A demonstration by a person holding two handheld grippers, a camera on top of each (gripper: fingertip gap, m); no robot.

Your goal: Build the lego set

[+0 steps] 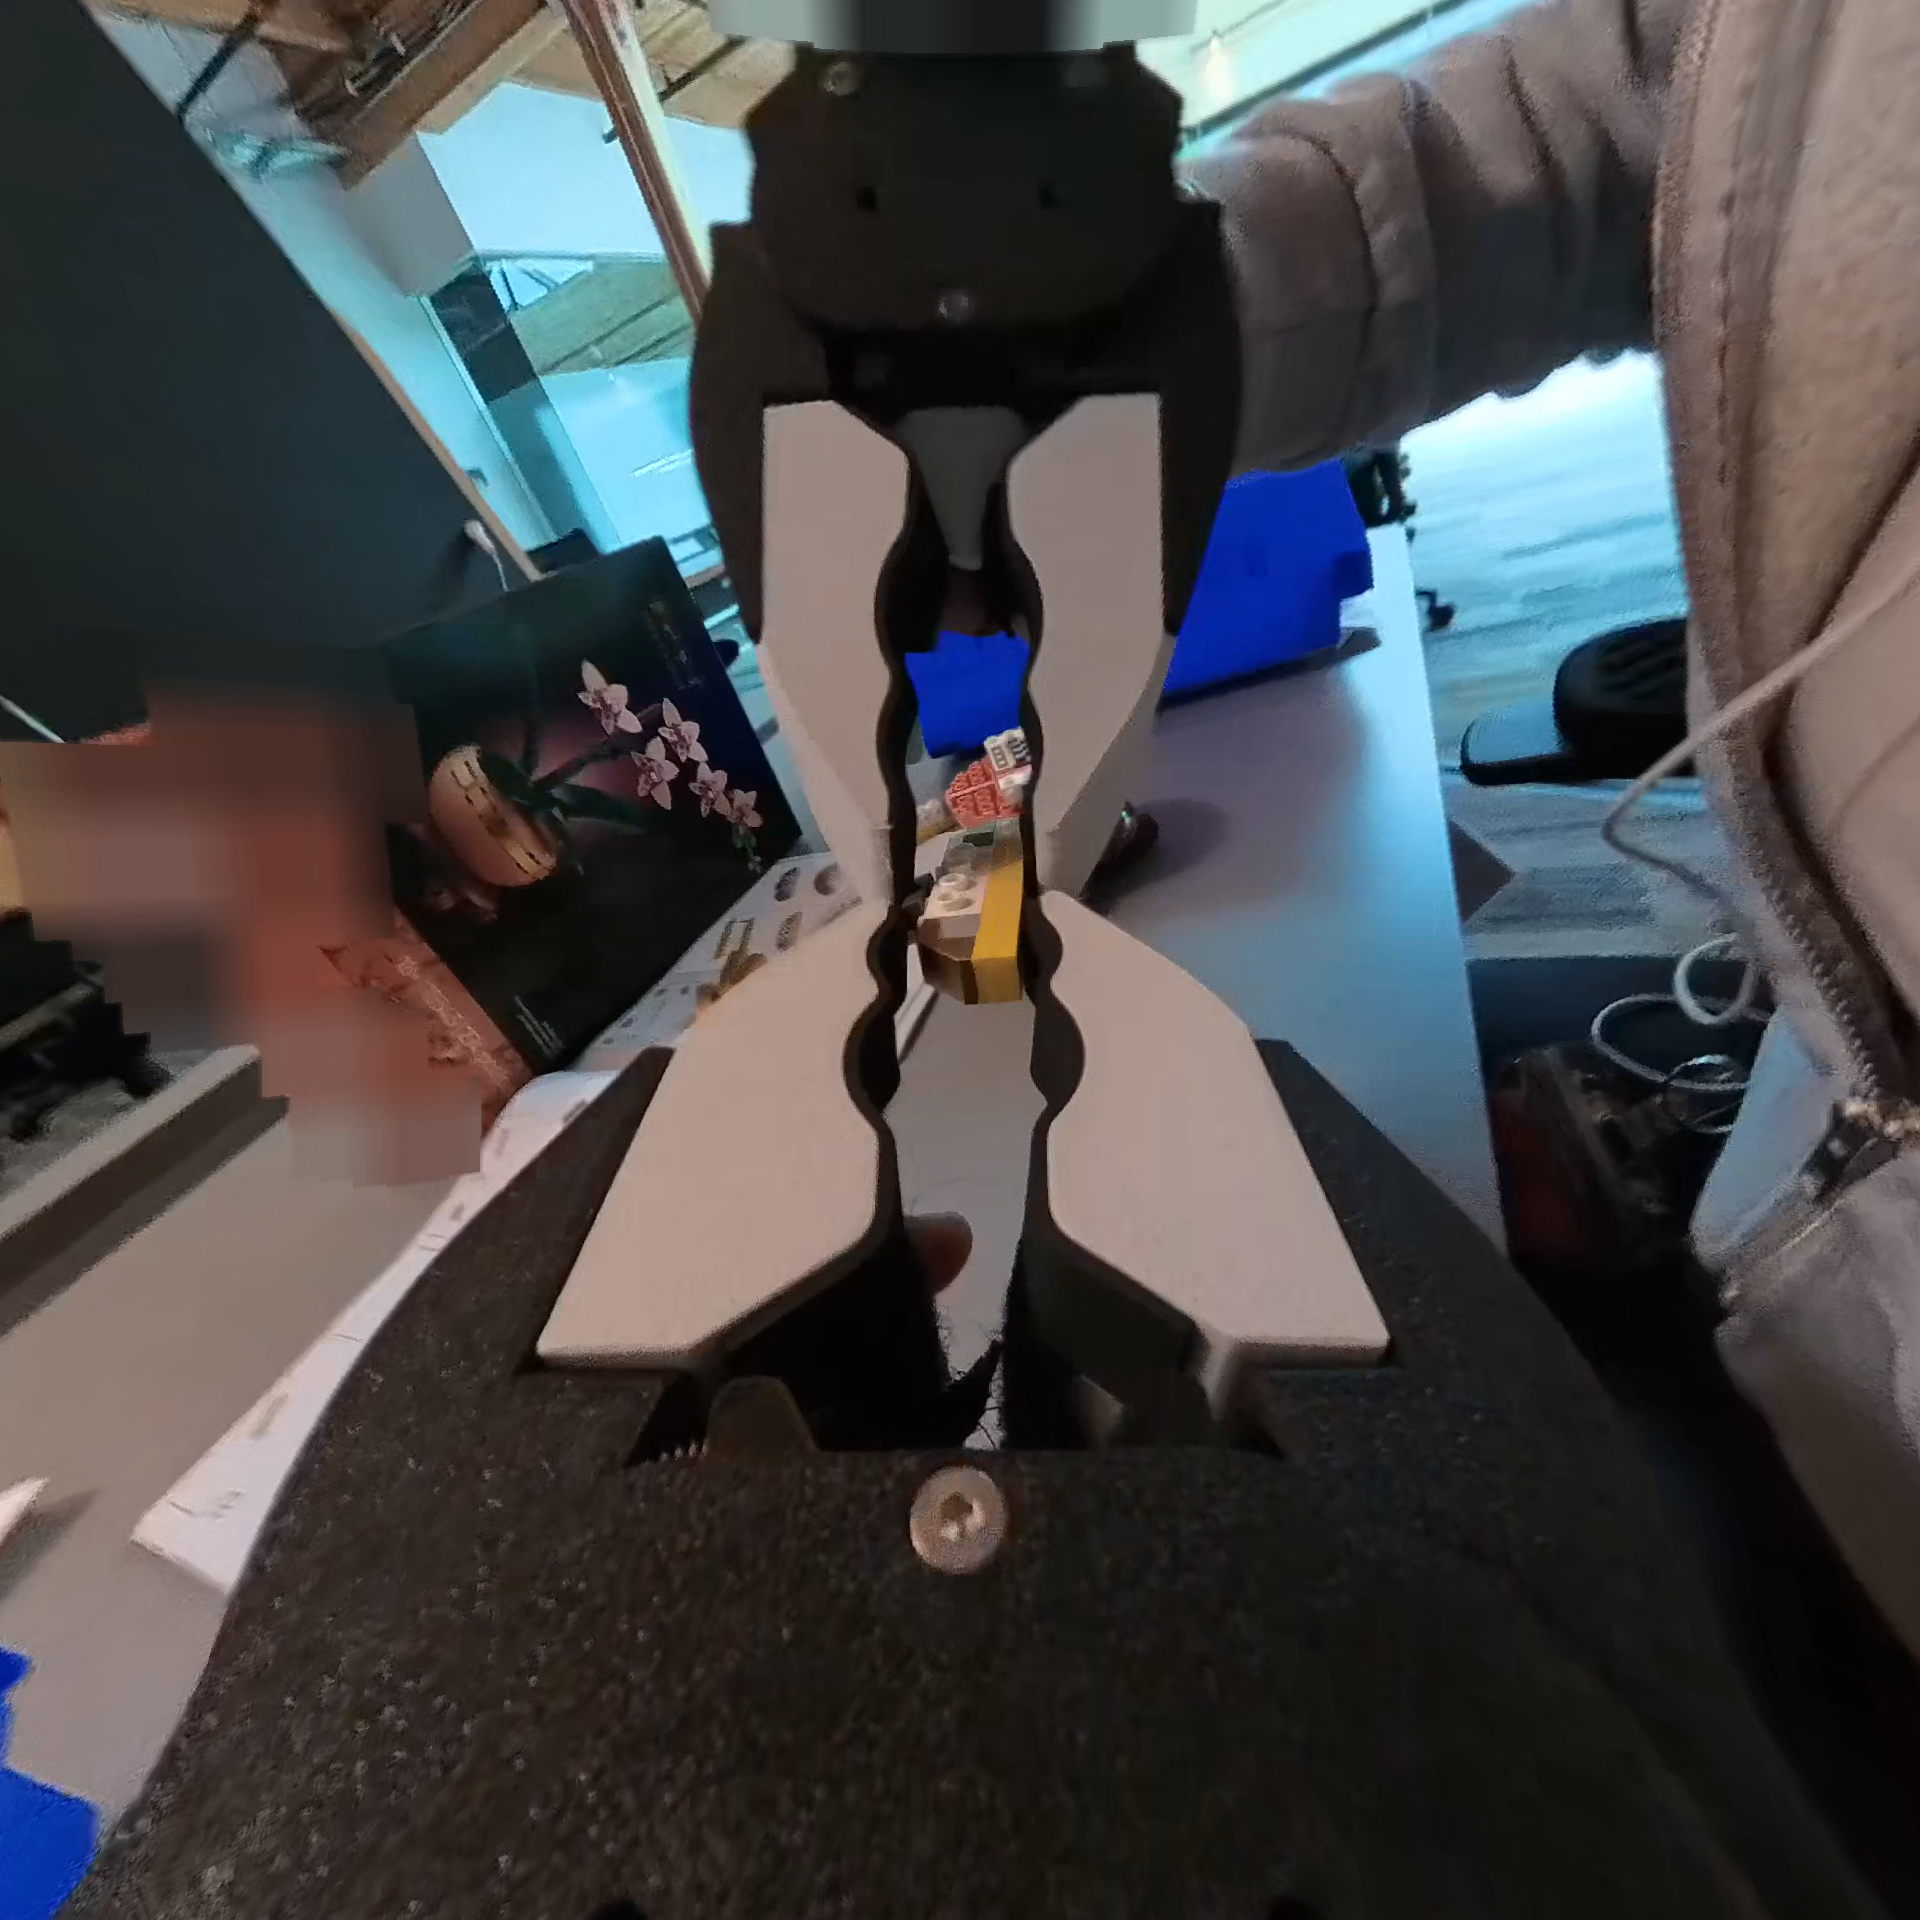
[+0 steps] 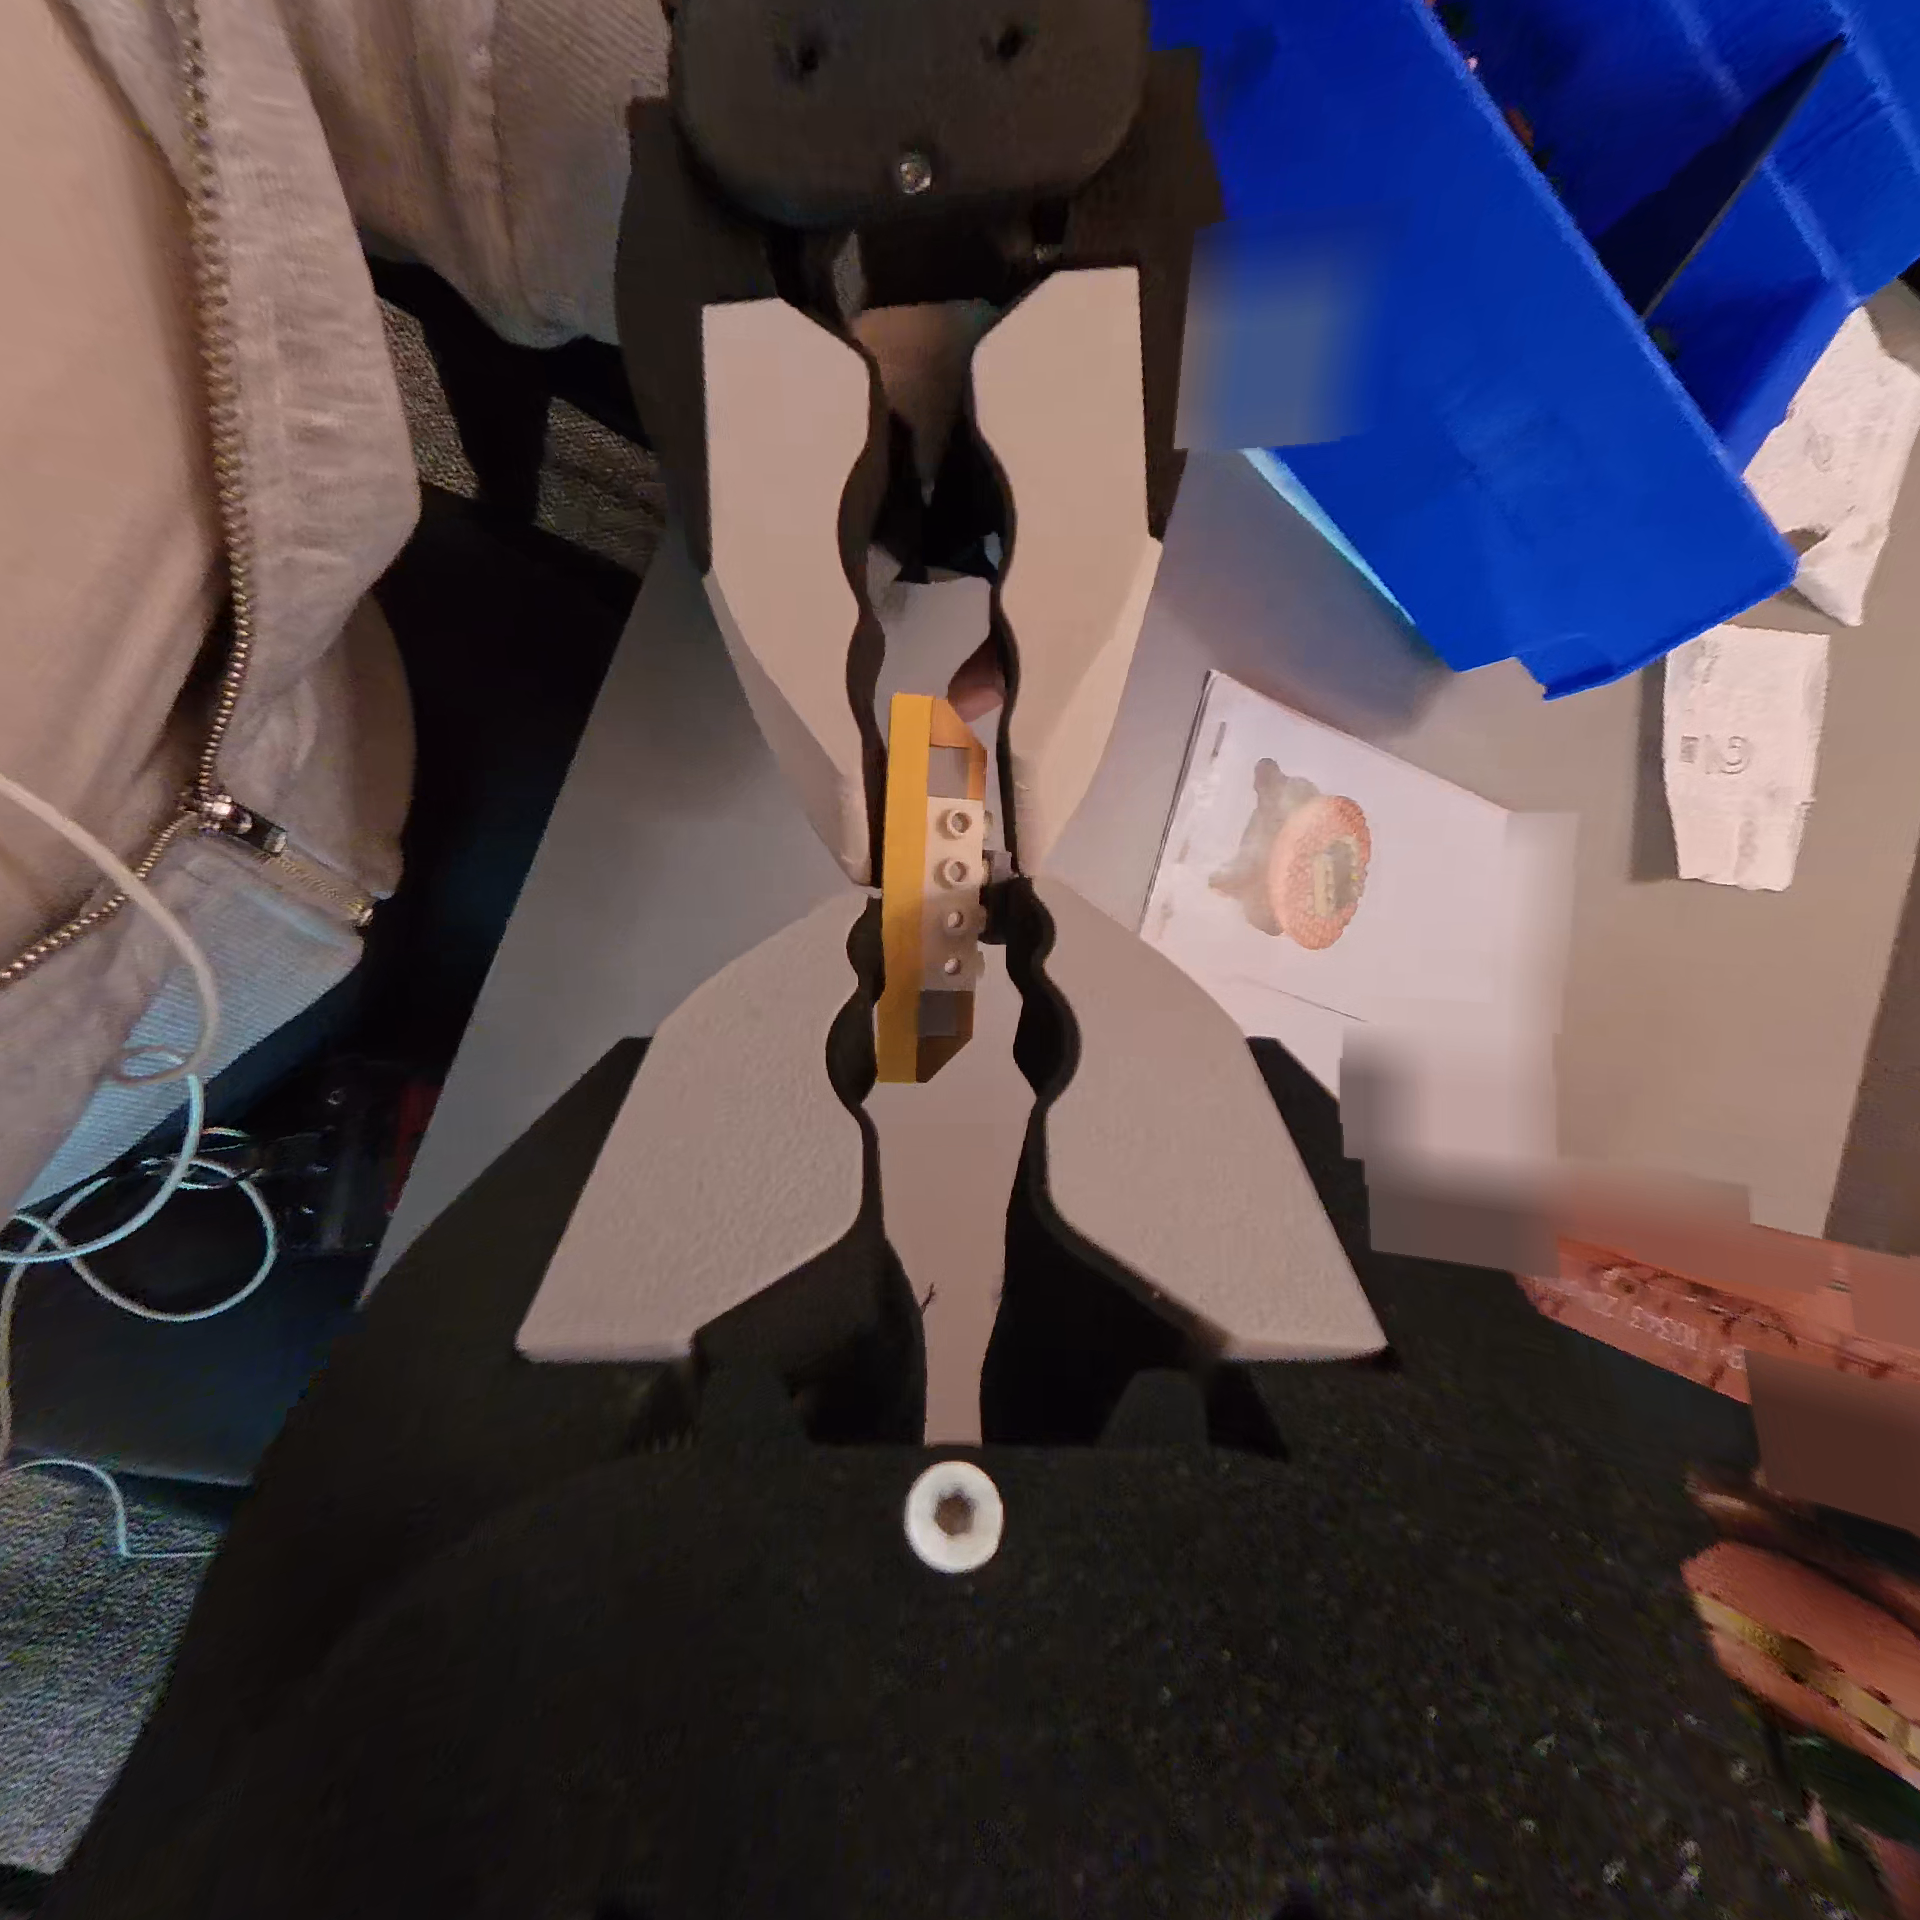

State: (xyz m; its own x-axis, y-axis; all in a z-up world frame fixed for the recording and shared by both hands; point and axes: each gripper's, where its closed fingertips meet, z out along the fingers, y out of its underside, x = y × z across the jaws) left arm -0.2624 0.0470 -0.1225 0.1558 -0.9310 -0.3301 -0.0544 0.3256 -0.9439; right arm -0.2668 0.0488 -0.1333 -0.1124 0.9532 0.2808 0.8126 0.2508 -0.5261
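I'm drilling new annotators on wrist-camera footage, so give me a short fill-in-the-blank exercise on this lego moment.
1. The two grippers meet tip to tip around a small lego assembly whose long flat plate is coloured ____.
2. The storage bin in the upper right of the right wrist view is coloured ____.
3. The dark box left of the left gripper pictures a potted ____.
4. The open booklet lies on the table right of the right gripper, below the ____.

Missing words: yellow; blue; orchid; bin
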